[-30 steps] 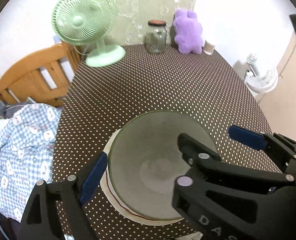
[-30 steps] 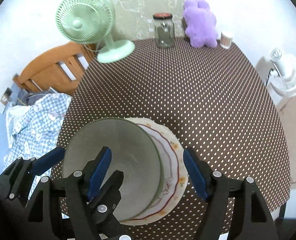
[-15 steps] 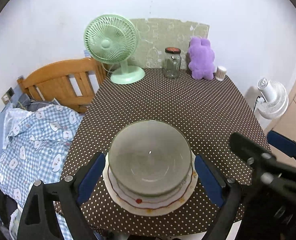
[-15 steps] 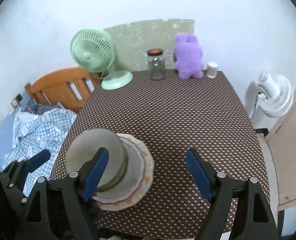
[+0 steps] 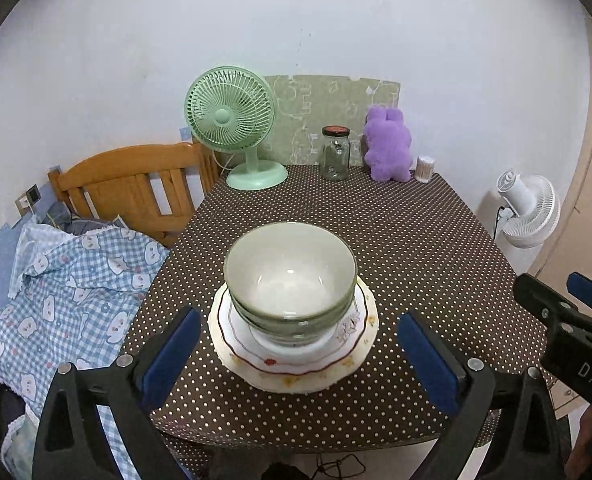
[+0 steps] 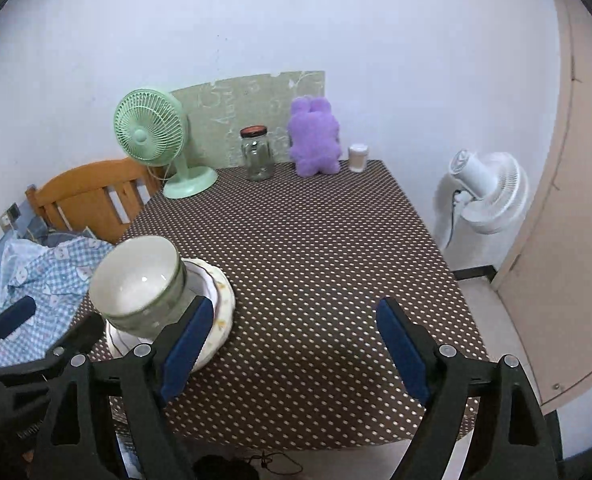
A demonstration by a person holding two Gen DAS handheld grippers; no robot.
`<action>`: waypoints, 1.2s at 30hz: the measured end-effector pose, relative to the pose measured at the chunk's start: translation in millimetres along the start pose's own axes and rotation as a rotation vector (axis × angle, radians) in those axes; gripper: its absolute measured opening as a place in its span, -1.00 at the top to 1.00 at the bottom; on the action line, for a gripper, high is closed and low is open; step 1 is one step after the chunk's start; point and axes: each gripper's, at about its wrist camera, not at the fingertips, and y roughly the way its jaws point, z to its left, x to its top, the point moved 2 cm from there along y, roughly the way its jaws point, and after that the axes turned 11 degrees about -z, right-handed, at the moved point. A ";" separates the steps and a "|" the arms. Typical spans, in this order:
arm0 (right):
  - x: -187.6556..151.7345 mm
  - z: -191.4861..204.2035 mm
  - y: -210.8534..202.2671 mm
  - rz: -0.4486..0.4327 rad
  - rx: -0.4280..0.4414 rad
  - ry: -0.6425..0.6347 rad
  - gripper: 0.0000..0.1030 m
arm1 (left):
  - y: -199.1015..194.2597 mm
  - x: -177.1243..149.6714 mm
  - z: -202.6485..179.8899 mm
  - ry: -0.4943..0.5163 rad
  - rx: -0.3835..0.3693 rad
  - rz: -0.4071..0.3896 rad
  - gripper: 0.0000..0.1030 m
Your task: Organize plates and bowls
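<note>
A pale green bowl [image 5: 289,276] sits nested in another bowl, on a white plate stacked on a cream flowered plate [image 5: 291,372], near the front edge of the dotted table [image 5: 396,240]. My left gripper [image 5: 296,320] hangs back in front of the stack, its jaws opening, pads apart from the dishes and nothing between them. My right gripper [image 6: 293,306] is to the right of the bowl [image 6: 135,280] and plates [image 6: 223,300], over bare cloth, jaws opening and empty. Each gripper shows at the edge of the other's view.
Along the back of the table stand a green desk fan [image 5: 231,120], a glass jar [image 5: 336,154], a purple plush toy [image 5: 388,144] and a small white container [image 5: 424,168]. A wooden headboard [image 5: 135,184] and blue checked cloth [image 5: 67,292] lie left. A white floor fan [image 6: 484,192] stands right.
Both grippers have drawn back and up from the bowl stack and their jaws have widened. The top bowl now rests free in the stack; more of the table and wall shows.
</note>
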 end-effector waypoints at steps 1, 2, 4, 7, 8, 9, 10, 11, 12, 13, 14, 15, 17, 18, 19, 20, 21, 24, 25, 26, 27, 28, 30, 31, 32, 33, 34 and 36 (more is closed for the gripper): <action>-4.4 -1.5 -4.1 -0.012 -0.006 -0.004 -0.71 | -2.6 -3.3 -0.9 0.005 0.002 -0.014 -0.94; -7.3 -3.2 -7.4 -0.021 -0.009 -0.007 -0.72 | -5.4 -6.0 -1.8 0.011 0.002 -0.028 -0.95; -15.5 -4.0 -15.6 -0.051 -0.013 -0.018 -0.79 | -8.5 -12.5 -3.7 0.018 -0.004 -0.038 -0.95; -27.0 -1.5 -23.5 -0.076 -0.008 -0.039 -0.82 | -10.5 -20.3 -2.4 -0.002 -0.012 -0.044 -0.96; -29.6 -1.6 -24.8 -0.080 -0.005 -0.043 -0.83 | -11.1 -21.5 -2.0 -0.005 -0.011 -0.050 -0.96; -33.4 -1.0 -25.1 -0.085 -0.003 -0.046 -0.85 | -12.0 -24.0 -1.7 -0.009 -0.009 -0.058 -0.96; -36.9 -0.6 -24.2 -0.085 0.000 -0.048 -0.86 | -12.4 -27.1 -1.4 -0.016 -0.005 -0.064 -0.97; -40.9 -0.6 -23.0 -0.082 0.003 -0.049 -0.86 | -12.7 -29.7 -0.8 -0.020 -0.003 -0.066 -0.97; -44.9 -1.0 -22.1 -0.079 0.008 -0.047 -0.86 | -13.3 -32.9 -0.5 -0.025 0.003 -0.065 -0.97; -47.1 -1.0 -20.1 -0.074 0.011 -0.043 -0.86 | -14.1 -35.8 -0.3 -0.030 0.010 -0.068 -0.97; -49.4 -2.8 -17.9 -0.067 0.008 -0.033 -0.86 | -15.4 -37.4 -0.2 -0.031 0.012 -0.073 -0.97; -49.9 -4.3 -17.4 -0.068 0.005 -0.027 -0.86 | -16.8 -38.2 0.3 -0.034 0.014 -0.082 -0.98; -51.0 -7.4 -16.5 -0.082 0.000 -0.017 -0.86 | -16.7 -38.7 -0.2 -0.037 0.017 -0.094 -0.99; -52.1 -8.6 -16.5 -0.084 0.001 -0.016 -0.86 | -15.6 -39.4 -1.1 -0.037 0.019 -0.094 -0.99; -53.3 -8.5 -15.8 -0.085 0.003 -0.018 -0.86 | -15.5 -40.5 -1.1 -0.039 0.018 -0.095 -0.99; -54.2 -8.3 -15.5 -0.086 0.004 -0.022 -0.86 | -15.7 -40.9 -0.8 -0.042 0.015 -0.098 -0.99; -55.2 -7.9 -16.6 -0.088 0.005 -0.025 -0.86 | -16.1 -40.8 -1.3 -0.042 0.014 -0.101 -0.99; -53.5 -8.1 -15.3 -0.090 0.008 -0.028 -0.86 | -16.9 -41.0 -3.3 -0.038 0.008 -0.100 -0.99; -52.4 -8.8 -15.1 -0.090 0.010 -0.024 -0.86 | -17.8 -40.0 -3.4 -0.039 0.010 -0.101 -0.99; -52.0 -8.8 -15.3 -0.089 0.011 -0.024 -0.86 | -18.1 -39.5 -3.7 -0.039 0.011 -0.101 -0.99; -51.6 -8.7 -15.1 -0.085 0.014 -0.024 -0.86 | -18.3 -38.8 -3.9 -0.039 0.013 -0.100 -0.99; -50.7 -8.4 -14.8 -0.083 0.015 -0.024 -0.86 | -18.9 -37.6 -4.4 -0.039 0.015 -0.100 -0.99; -49.4 -8.0 -15.3 -0.084 0.016 -0.027 -0.86 | -19.8 -37.0 -6.5 -0.034 0.017 -0.099 -0.99; -49.2 -7.8 -15.1 -0.083 0.014 -0.029 -0.86 | -19.4 -37.0 -7.0 -0.034 0.017 -0.098 -0.99; -49.3 -8.1 -14.1 -0.081 0.013 -0.028 -0.86 | -18.6 -37.5 -7.3 -0.034 0.016 -0.094 -0.99; -50.4 -8.3 -14.0 -0.078 0.014 -0.027 -0.86 | -17.6 -38.1 -7.5 -0.035 0.014 -0.091 -0.99; -51.0 -8.6 -12.8 -0.074 0.013 -0.027 -0.86 | -16.6 -38.8 -7.9 -0.036 0.012 -0.087 -0.99; -51.7 -9.2 -12.0 -0.072 0.010 -0.027 -0.86 | -15.6 -39.3 -8.7 -0.037 0.008 -0.085 -0.99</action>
